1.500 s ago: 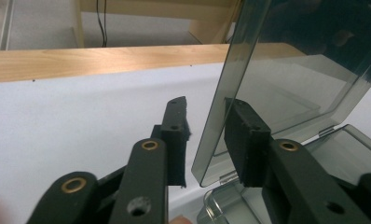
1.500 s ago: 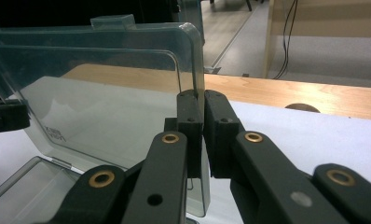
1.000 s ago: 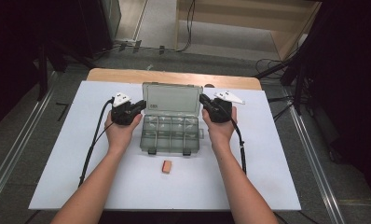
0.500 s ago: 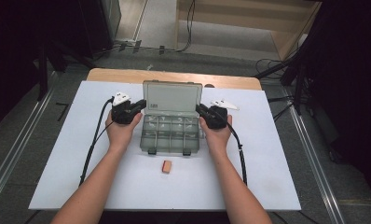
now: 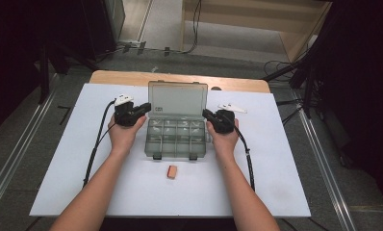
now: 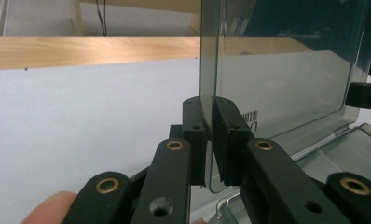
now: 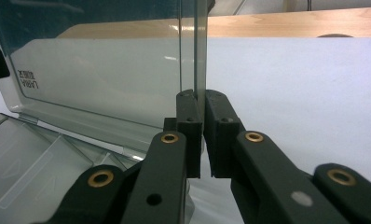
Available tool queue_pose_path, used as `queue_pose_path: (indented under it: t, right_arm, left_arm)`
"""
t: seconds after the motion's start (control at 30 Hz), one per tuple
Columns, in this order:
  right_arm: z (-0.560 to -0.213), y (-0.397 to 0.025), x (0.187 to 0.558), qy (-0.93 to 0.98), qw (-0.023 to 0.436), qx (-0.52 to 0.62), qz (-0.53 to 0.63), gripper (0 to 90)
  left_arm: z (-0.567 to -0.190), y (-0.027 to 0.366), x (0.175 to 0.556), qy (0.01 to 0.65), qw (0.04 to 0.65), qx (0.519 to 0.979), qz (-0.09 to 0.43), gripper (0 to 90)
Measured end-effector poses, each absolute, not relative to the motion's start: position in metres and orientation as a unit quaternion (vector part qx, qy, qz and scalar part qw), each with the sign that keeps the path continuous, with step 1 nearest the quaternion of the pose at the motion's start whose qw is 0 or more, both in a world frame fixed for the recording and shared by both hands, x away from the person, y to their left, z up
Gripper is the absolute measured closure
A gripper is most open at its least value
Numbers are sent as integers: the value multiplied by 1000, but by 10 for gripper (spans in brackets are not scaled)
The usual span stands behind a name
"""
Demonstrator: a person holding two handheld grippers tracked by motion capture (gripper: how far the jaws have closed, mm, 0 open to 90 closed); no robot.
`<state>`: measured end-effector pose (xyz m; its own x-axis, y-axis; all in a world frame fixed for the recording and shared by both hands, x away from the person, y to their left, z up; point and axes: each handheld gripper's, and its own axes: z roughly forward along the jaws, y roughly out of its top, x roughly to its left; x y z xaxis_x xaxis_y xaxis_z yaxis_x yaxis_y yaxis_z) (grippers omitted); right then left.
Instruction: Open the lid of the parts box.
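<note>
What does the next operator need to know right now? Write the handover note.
Left gripper: shut on the lid, at its left edge.
Right gripper: shut on the lid's right edge.
The clear organizer box sits mid-table on the white sheet, lid raised and leaning back, compartments exposed.
A small orange block lies on the sheet just in front of the box, untouched.
Done: box is open.
Left: probably release the lid, then deal with the block.
</note>
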<state>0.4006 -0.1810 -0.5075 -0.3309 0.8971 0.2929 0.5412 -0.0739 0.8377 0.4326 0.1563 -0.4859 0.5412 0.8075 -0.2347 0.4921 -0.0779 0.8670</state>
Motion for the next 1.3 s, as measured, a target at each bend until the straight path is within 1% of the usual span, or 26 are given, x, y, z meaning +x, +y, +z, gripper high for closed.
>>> queue_pose_path:
  t: [0.1, 0.13, 0.37, 0.57, 0.8, 0.97, 1.1, 1.3]
  right_arm:
    - [-508, -183, 402, 655, 175, 548, 490, 838]
    - [-508, -183, 402, 655, 175, 548, 490, 838]
    - [-512, -189, 407, 651, 149, 546, 506, 832]
    - [-515, -190, 408, 643, 138, 550, 515, 829]
    - [-518, -193, 410, 637, 120, 556, 521, 824]
    - [-520, -193, 411, 634, 113, 561, 520, 818]
    - [-520, -193, 412, 632, 108, 564, 520, 816]
    - [-523, -196, 414, 626, 85, 573, 522, 809]
  left_arm:
    - [-490, 158, 435, 458, 504, 720, 133, 819]
    - [-490, 158, 435, 458, 504, 720, 133, 814]
    - [-497, 161, 439, 462, 513, 716, 107, 829]
    - [-502, 165, 442, 469, 527, 704, 82, 828]
    - [-504, 166, 444, 477, 529, 698, 71, 827]
    - [-506, 168, 445, 487, 532, 691, 53, 822]
    - [-507, 168, 446, 490, 530, 691, 50, 817]
    - [-508, 167, 446, 496, 521, 693, 52, 807]
